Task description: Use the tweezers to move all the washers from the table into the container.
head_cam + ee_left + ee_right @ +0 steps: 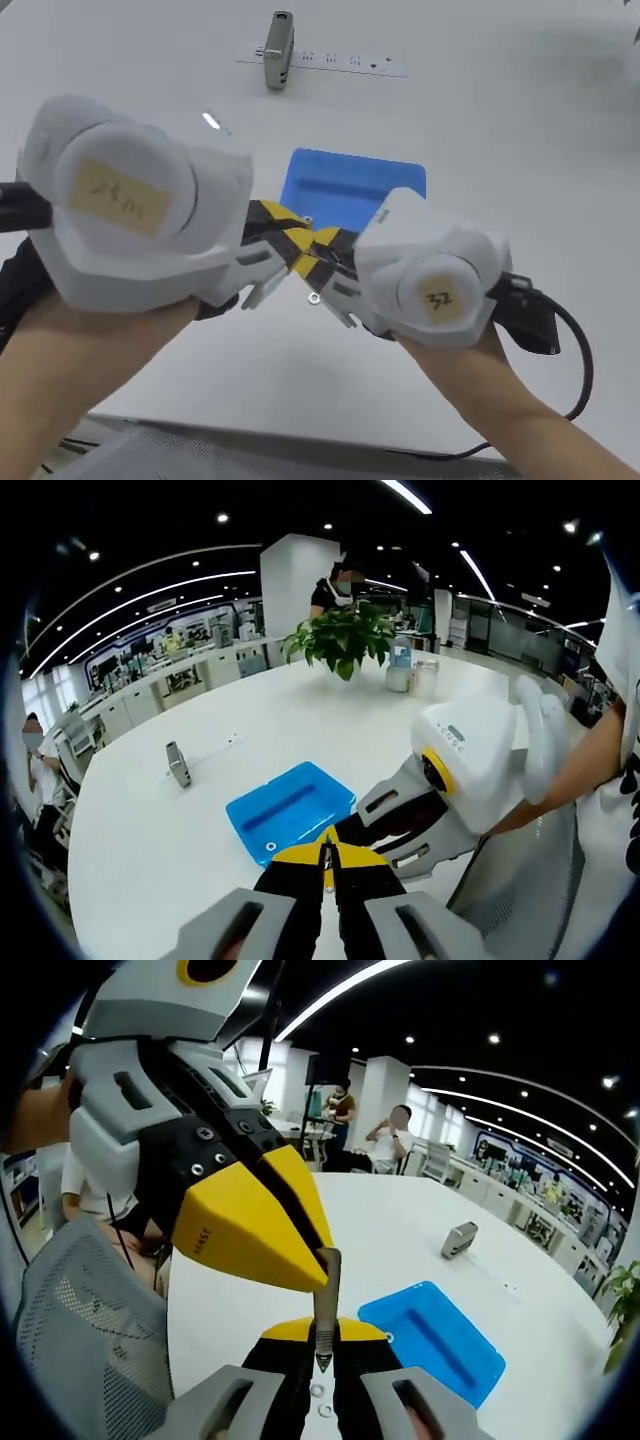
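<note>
The metal tweezers (326, 1300) rise from between the jaws of my right gripper (322, 1348), which is shut on them. Their far end meets the yellow jaw tips of my left gripper (316, 1263), which looks shut on that end. In the head view both grippers (295, 250) (320, 264) meet tip to tip just in front of the blue container (355, 185). One washer (314, 298) lies on the white table below the jaws. Two washers (318, 1390) show beside my right jaws. Another small ring (270, 847) lies by the container's (290, 808) near corner.
A white power strip (330, 60) and a grey upright device (279, 48) stand at the far side of the table. A potted plant (340, 640) sits further back. A mesh chair (80, 1340) is behind the table edge. A black cable (570, 350) trails from the right gripper.
</note>
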The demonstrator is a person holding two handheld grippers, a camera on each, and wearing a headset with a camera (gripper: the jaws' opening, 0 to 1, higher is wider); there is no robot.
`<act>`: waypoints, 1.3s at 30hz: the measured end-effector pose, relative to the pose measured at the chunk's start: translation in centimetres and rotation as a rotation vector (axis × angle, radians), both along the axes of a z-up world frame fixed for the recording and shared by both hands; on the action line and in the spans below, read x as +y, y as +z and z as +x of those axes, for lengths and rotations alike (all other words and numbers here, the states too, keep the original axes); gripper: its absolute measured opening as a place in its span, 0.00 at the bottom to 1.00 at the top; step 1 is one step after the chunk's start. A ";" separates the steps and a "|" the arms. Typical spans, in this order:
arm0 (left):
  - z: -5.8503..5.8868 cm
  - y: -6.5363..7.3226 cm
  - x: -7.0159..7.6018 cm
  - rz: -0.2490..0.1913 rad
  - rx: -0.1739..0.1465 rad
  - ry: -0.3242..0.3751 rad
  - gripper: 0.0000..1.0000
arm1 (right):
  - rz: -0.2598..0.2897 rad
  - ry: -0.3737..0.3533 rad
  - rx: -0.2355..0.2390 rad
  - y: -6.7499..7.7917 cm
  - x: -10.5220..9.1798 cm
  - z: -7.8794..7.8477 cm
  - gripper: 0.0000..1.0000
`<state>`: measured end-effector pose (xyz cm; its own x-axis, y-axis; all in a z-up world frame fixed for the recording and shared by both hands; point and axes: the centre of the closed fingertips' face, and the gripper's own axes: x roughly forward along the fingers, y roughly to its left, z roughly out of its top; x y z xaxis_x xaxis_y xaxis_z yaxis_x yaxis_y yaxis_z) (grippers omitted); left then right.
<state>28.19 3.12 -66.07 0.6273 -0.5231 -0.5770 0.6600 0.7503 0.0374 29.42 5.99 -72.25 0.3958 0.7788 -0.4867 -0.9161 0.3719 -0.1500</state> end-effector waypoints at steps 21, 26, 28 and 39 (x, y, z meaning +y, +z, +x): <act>0.3 -3.4 -0.7 0.140 -0.039 -0.248 0.00 | -0.080 0.013 0.053 -3.6 -1.2 0.0 0.05; 0.4 -4.3 -0.7 0.127 -0.027 -0.261 0.00 | -0.091 0.010 0.073 -4.6 -1.3 0.1 0.06; 0.4 -4.7 -0.7 0.120 -0.026 -0.264 0.00 | -0.102 0.011 0.074 -5.0 -1.4 0.2 0.06; 0.1 -5.8 -0.8 0.097 -0.037 -0.255 0.00 | -0.136 0.021 0.081 -6.3 -1.6 0.1 0.06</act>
<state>28.24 2.36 -71.91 0.5039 -0.6099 -0.6116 0.8239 0.5520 0.1284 29.51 4.41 -78.58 0.3356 0.7113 -0.6175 -0.9345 0.3341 -0.1230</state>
